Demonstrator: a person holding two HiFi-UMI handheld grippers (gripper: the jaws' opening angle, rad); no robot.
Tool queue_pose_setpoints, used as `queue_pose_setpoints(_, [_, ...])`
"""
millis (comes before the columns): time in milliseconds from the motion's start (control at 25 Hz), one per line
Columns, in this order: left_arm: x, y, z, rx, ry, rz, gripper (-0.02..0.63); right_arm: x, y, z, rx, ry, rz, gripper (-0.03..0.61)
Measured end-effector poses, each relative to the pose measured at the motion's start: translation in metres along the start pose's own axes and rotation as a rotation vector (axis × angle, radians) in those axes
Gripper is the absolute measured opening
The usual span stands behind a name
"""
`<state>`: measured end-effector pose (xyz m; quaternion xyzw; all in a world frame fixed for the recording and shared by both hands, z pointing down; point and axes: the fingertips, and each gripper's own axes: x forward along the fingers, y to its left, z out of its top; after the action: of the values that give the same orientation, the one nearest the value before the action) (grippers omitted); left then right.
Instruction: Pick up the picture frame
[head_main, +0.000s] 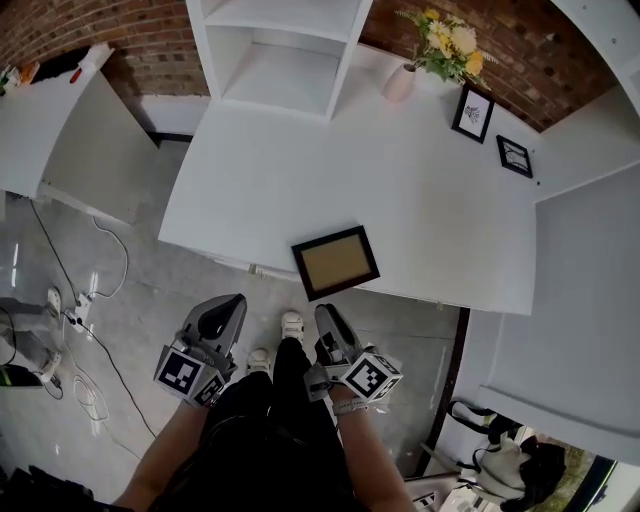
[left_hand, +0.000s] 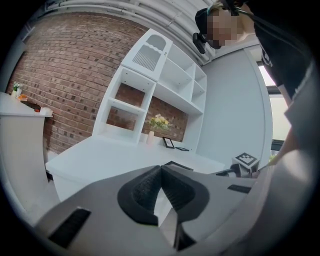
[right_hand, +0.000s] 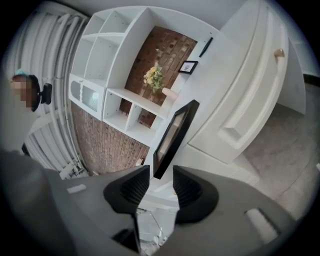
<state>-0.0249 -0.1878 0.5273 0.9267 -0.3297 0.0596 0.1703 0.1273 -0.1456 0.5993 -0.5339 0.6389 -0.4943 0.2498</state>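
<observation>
Both near-level: left gripper (head_main: 232, 303) closed, right gripper (head_main: 326, 315) parted.

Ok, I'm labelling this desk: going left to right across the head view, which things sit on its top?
In order: picture frame at the near edge → vase → small upright print → small flat frame.

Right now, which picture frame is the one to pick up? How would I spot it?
Find the big white desk against the brick wall. At its near edge lies a black picture frame, flat and slightly turned. It is the largest one, with a plain tan middle, while the two small frames sit far back by the flower vase.
</observation>
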Motion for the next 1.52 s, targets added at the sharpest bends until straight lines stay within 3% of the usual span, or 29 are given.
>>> queue_pose_setpoints(280, [0.013, 0.000, -0.008, 0.002, 0.021, 0.000, 0.003, 0.016, 0.005, -0.003, 0.099, 0.033, 0.093, 0.175])
queue_pose_setpoints(760, [0.032, 0.002, -0.015, -0.010, 0.039, 0.004, 0.003, 0.037, 0.006, 0.001, 0.191, 0.060, 0.168, 0.176])
queue_pose_setpoints(1520, [0.037, 0.013, -0.019, -0.028, 0.056, 0.016, 0.003, 0.053, -0.005, 0.008, 0.363, 0.020, 0.191, 0.149])
